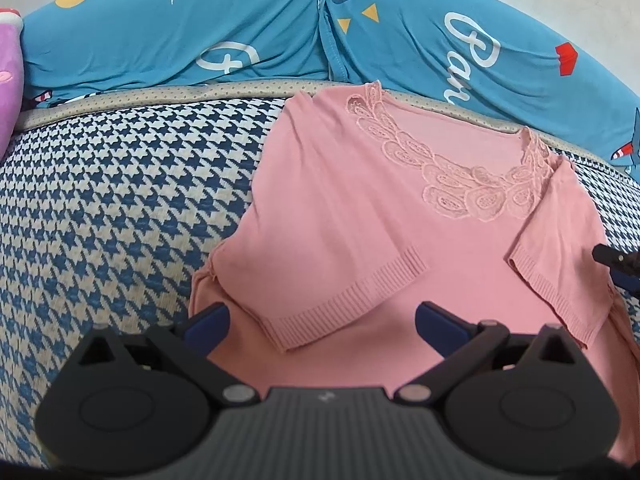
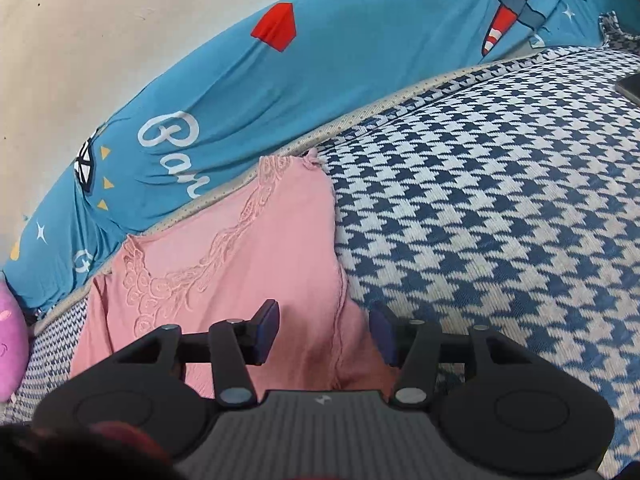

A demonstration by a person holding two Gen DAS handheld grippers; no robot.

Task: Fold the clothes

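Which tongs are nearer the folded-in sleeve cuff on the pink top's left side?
Left. The left tongs hover open right over that ribbed cuff of the pink top. The right tongs straddle the top's opposite side edge, also open.

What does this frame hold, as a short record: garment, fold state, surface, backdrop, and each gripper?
garment: pink knit top with lace neckline
fold state: both short sleeves folded in over the front; body not yet folded
surface: blue-and-white houndstooth cover
backdrop: blue printed fabric; purple plush at the edge
left gripper: open above the hem end, gripping nothing
right gripper: open astride the top's side edge
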